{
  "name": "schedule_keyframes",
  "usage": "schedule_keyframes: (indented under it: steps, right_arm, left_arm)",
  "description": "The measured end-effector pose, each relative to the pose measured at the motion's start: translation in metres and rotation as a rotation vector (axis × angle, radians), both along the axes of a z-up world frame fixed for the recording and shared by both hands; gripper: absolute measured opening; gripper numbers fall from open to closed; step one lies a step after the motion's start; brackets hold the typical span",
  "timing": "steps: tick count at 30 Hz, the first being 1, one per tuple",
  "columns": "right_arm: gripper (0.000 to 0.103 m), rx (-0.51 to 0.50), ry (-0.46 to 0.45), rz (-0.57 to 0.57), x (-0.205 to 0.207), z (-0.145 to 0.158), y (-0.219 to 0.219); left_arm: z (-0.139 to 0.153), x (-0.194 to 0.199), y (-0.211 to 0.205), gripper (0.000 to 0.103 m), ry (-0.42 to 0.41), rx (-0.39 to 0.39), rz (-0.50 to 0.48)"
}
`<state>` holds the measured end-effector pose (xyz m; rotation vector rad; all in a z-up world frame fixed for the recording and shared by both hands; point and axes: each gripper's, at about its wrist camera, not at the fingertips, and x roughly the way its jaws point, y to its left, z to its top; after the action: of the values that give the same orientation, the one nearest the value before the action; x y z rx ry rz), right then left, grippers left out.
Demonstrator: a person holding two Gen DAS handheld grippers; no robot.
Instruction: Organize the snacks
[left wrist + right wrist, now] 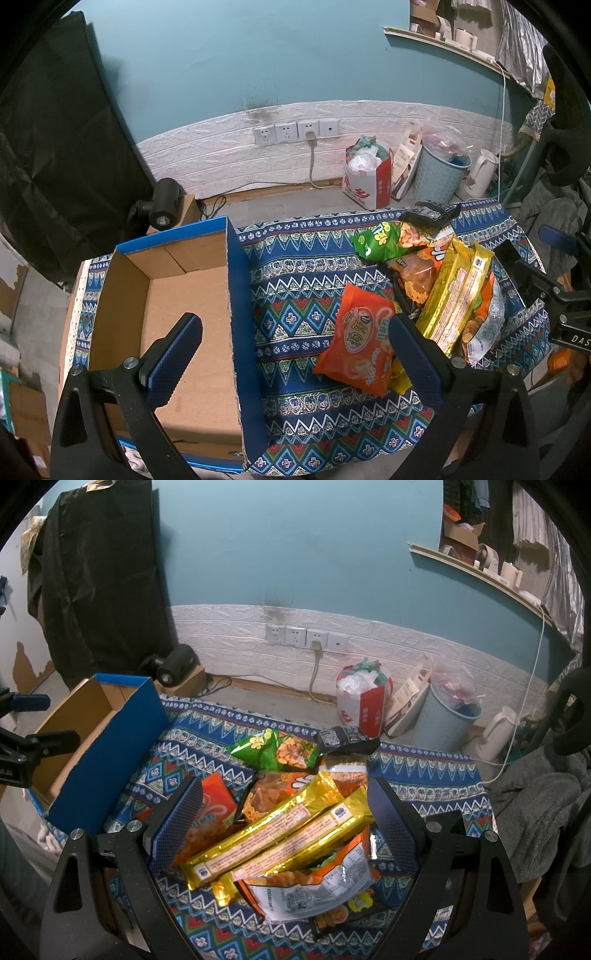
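A heap of snack packets lies on the patterned cloth [295,273]: an orange-red packet [360,343], two gold bars [456,295], a green bag [384,240] and a black packet [430,212]. An open cardboard box with blue walls [184,317] stands left of them and holds nothing. My left gripper [295,332] is open, one finger over the box, the other beside the orange-red packet. My right gripper [284,812] is open above the heap, its fingers either side of the gold bars [273,834]. The box [107,746] shows at left in the right wrist view.
Beyond the table's far edge the floor holds a red and white bag [365,177], a blue bin [439,173] and a white kettle [478,173]. A black lamp head [166,206] sits behind the box. A grey blanket [543,812] lies at right.
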<state>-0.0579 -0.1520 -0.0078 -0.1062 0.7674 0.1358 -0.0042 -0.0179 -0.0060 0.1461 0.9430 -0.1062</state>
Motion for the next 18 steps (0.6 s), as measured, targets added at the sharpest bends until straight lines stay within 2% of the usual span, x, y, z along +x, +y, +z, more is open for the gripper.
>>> schedule_keyframes:
  steps: [18]
  right_arm:
    - [0.089,-0.002,0.014,-0.021,0.0049,-0.0044,-0.0057]
  left_arm:
    - [-0.0038,0.0053,-0.0008,0.102,0.025,0.000,-0.013]
